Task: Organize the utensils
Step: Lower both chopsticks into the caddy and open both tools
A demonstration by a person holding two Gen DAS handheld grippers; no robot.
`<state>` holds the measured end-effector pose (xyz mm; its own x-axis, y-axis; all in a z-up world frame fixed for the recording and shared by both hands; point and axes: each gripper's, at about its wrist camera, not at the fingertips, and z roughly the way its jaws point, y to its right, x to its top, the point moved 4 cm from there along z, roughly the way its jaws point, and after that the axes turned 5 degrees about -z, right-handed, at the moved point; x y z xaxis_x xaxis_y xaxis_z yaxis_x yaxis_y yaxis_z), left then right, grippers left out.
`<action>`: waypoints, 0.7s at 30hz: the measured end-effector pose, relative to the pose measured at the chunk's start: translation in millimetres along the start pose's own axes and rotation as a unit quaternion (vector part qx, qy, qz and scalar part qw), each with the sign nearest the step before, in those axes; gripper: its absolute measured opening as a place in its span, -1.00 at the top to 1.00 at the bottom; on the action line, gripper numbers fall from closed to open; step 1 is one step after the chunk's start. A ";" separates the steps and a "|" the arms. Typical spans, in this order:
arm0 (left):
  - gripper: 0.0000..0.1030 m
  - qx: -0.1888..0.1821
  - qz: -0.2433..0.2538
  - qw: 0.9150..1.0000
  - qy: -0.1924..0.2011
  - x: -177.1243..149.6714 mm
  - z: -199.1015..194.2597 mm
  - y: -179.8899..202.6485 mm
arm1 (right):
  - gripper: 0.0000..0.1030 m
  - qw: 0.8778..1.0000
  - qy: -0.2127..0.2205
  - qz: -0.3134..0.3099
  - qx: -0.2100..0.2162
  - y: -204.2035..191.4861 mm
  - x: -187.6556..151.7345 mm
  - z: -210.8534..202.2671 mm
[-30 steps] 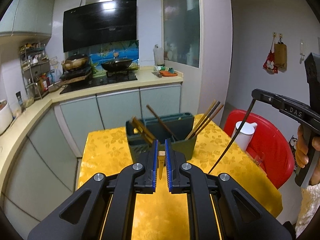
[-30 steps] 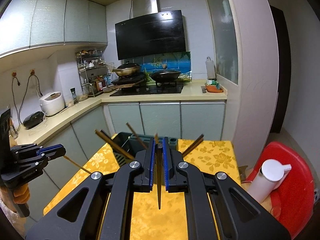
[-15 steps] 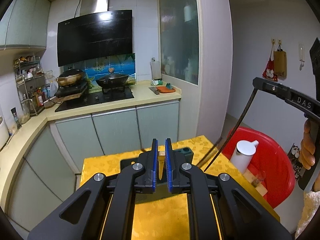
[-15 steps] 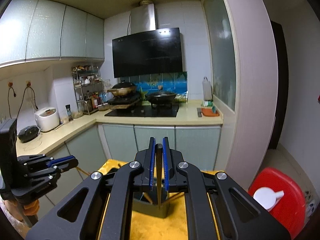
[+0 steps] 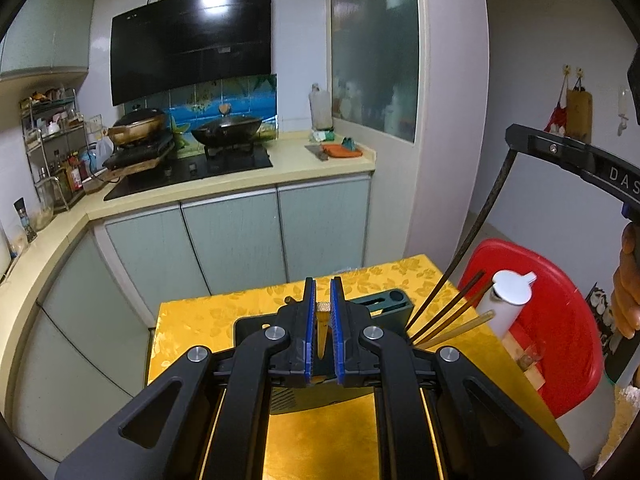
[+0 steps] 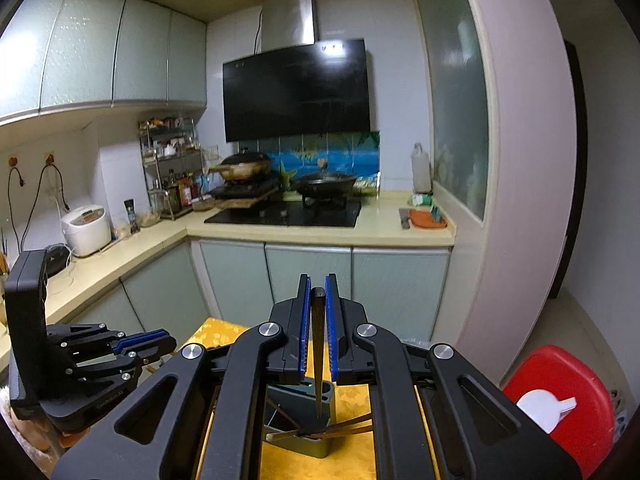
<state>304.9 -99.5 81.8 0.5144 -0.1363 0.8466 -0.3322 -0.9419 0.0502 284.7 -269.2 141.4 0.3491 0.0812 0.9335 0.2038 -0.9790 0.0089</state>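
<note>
My left gripper (image 5: 322, 292) is shut on a pale wooden chopstick (image 5: 322, 307), whose square end shows between the blue pads. Below it, a dark green utensil holder (image 5: 390, 304) stands on the yellow tablecloth (image 5: 216, 316), with several chopsticks (image 5: 452, 314) leaning out to the right. The right gripper (image 5: 516, 136) hangs at the right edge with a dark chopstick (image 5: 478, 224) slanting down toward the holder. In the right wrist view my right gripper (image 6: 317, 284) is shut on that dark chopstick (image 6: 318, 344), tip over the holder (image 6: 298, 442). The left gripper (image 6: 166, 340) is at the left.
A red plastic stool (image 5: 560, 320) with a white lidded jug (image 5: 506, 296) stands right of the table. Behind the table run pale green cabinets (image 5: 236, 240), a counter with a stove and woks (image 5: 226, 132), and a spice rack (image 6: 168, 172). A person's hand (image 5: 626, 280) holds the right gripper.
Both grippers have travelled forward over the table and risen a little, each still holding its chopstick. The holder has slid from ahead of the fingertips to beneath them.
</note>
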 end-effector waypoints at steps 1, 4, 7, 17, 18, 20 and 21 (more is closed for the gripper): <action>0.86 0.002 0.000 1.000 -0.003 -0.5 5.1 -0.6 | 0.84 1.000 -0.005 0.001 0.002 -1.2 -1.6 4.7; 0.86 0.006 -0.001 1.000 -0.017 -6.5 21.6 -1.0 | 0.84 1.000 -0.023 0.001 0.008 -5.3 -11.4 18.9; 0.86 0.008 0.000 1.000 -0.029 -16.2 34.9 -0.6 | 0.84 0.999 -0.044 0.000 0.011 -10.2 -22.7 31.5; 0.86 0.015 -0.014 0.999 -0.037 -27.8 46.3 -9.0 | 0.84 0.996 -0.085 0.006 0.021 -15.6 -43.5 56.9; 0.86 0.015 -0.014 0.999 -0.034 -27.5 45.3 -9.9 | 0.84 0.996 -0.087 0.007 0.022 -16.0 -44.8 57.7; 0.86 0.016 -0.015 0.999 -0.033 -26.6 45.5 -8.8 | 0.84 0.995 -0.094 0.012 0.025 -17.9 -48.5 62.1; 0.86 0.016 -0.015 0.999 -0.033 -27.2 45.2 -8.5 | 0.84 0.995 -0.097 0.014 0.026 -18.2 -50.0 64.3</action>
<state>329.4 -101.6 34.4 0.5745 -0.1276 0.8085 -0.2913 -0.9550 0.0563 322.4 -243.4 71.5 0.5244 0.0943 0.8463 0.2375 -0.9706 -0.0390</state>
